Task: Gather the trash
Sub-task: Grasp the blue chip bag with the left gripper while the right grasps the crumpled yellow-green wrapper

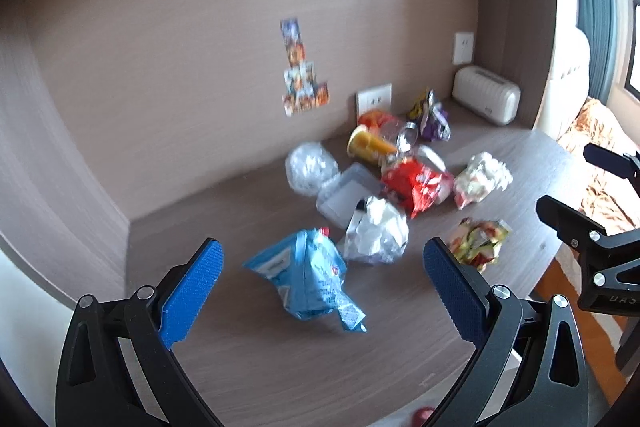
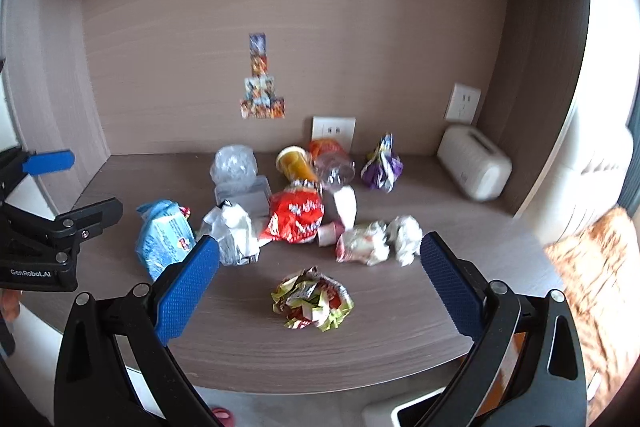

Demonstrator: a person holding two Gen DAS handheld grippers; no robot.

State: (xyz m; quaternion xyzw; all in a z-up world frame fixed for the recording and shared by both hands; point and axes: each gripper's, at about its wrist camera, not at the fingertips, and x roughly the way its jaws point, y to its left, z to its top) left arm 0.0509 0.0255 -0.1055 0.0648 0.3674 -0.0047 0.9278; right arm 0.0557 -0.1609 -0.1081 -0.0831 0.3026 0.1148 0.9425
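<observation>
1. Our left gripper [image 1: 323, 269] hangs wide open and empty over the blue packet [image 1: 308, 277], presumably lined up to take it.
2. Our right gripper [image 2: 320, 259] gapes equally wide above the crumpled yellow-green wrapper [image 2: 313, 298].
3. Remaining trash clusters mid-desk [image 2: 380, 343]; a white toaster [image 2: 474, 162] sits in the wood-panelled alcove's corner.

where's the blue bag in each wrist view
Left wrist: the blue bag lies low at centre, on the desk between the open fingers of the left gripper.
Right wrist: the blue bag is at the left end of the trash pile, just above the right gripper's left finger.
Shared landmark: the white toaster in the back right corner.
</observation>
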